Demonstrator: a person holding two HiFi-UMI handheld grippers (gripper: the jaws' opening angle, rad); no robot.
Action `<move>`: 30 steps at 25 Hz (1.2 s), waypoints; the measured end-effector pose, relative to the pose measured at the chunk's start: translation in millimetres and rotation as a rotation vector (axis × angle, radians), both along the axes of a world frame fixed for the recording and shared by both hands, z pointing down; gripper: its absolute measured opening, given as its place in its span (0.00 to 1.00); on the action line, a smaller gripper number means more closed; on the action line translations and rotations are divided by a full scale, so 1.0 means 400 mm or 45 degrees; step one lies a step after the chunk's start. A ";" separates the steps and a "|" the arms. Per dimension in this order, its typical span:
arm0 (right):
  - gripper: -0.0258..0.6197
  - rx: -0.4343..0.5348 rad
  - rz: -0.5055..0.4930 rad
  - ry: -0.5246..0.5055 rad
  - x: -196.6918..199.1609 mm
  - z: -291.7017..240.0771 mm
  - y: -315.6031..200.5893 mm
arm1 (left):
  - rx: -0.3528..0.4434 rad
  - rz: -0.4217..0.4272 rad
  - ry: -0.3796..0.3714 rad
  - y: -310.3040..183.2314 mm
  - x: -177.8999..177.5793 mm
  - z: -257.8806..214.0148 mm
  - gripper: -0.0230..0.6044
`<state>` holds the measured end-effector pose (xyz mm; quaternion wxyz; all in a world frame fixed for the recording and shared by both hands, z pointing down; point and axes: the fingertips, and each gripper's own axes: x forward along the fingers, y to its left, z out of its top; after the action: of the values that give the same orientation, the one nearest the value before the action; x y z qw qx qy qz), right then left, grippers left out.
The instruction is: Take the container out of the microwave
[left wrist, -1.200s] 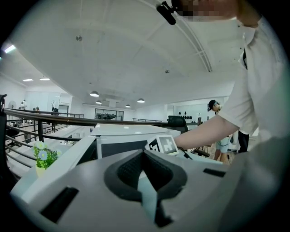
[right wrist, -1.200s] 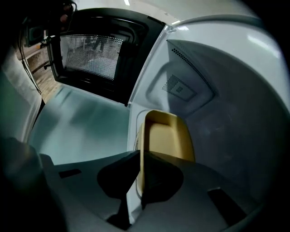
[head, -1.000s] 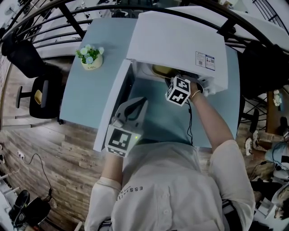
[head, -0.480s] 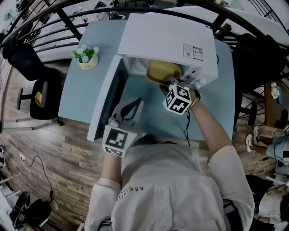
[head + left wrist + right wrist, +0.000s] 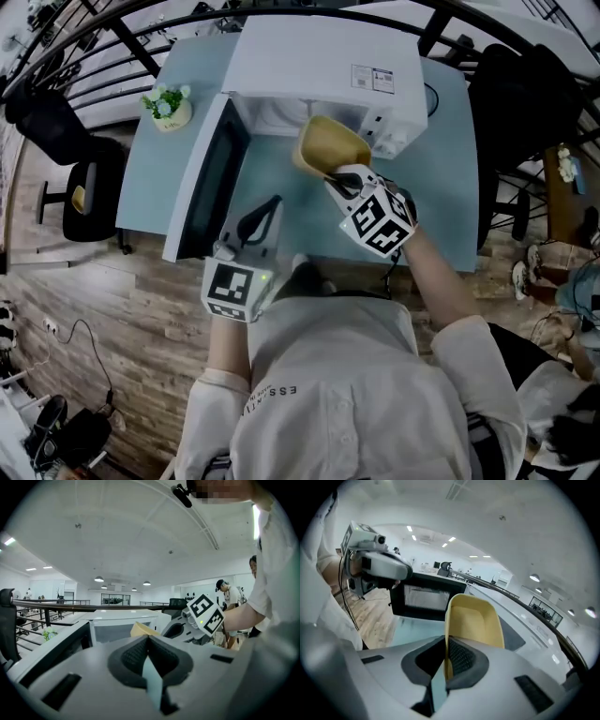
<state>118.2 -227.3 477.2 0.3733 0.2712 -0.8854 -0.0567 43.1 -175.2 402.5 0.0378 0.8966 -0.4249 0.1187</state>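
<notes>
Container (image 5: 328,148), yellow and open-topped, out of the microwave (image 5: 319,56) and just in front of its open cavity, above the pale blue surface (image 5: 441,197). Hangs tilted, hollow side turned partly sideways. Gripped by one thin side wall between the pads of the right hand-held gripper (image 5: 345,178), jaws drawn almost together with only that wall between them; seen along those jaws, rises past them as a tall yellow scoop shape. Left hand-held gripper (image 5: 267,211) nearer the person's body, just beside the free edge of the microwave door (image 5: 202,178), pointing toward the oven, well apart from the container. Pads pressed together, nothing pinched between them. Door swung wide open to the left, dark window showing. Small potted plant (image 5: 166,103) at the far left corner of the surface, well clear of everything else. Black chair (image 5: 80,192) on the wooden floor (image 5: 122,309) left of the surface. Light shirt (image 5: 347,394) of the person filling the bottom of the head view
</notes>
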 end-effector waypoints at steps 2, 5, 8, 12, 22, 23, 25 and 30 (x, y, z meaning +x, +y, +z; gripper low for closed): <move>0.09 0.011 0.039 -0.089 0.014 -0.037 0.030 | 0.012 -0.001 -0.002 0.020 0.011 -0.008 0.03; 0.09 0.035 0.113 -0.227 0.036 -0.084 0.065 | 0.030 -0.012 0.000 0.042 0.022 -0.018 0.03; 0.09 0.080 0.204 -0.359 0.062 -0.133 0.092 | 0.044 -0.035 0.006 0.057 0.024 -0.032 0.03; 0.09 0.139 0.330 -0.531 0.107 -0.188 0.117 | 0.066 -0.059 0.012 0.076 0.024 -0.054 0.03; 0.08 0.338 0.516 -0.723 0.133 -0.293 0.120 | 0.116 -0.083 0.025 0.059 -0.030 -0.095 0.03; 0.08 0.354 0.538 -0.733 0.133 -0.302 0.116 | 0.120 -0.081 0.026 0.052 -0.037 -0.102 0.03; 0.08 0.376 0.571 -0.745 0.130 -0.313 0.110 | 0.134 -0.071 0.026 0.040 -0.051 -0.117 0.03; 0.08 0.382 0.607 -0.767 0.116 -0.317 0.100 | 0.150 -0.052 0.034 0.012 -0.072 -0.131 0.03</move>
<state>164.6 -187.2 350.4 0.0565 0.5246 -0.8493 -0.0153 14.3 -170.5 350.0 -0.0069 0.8899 -0.4489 0.0809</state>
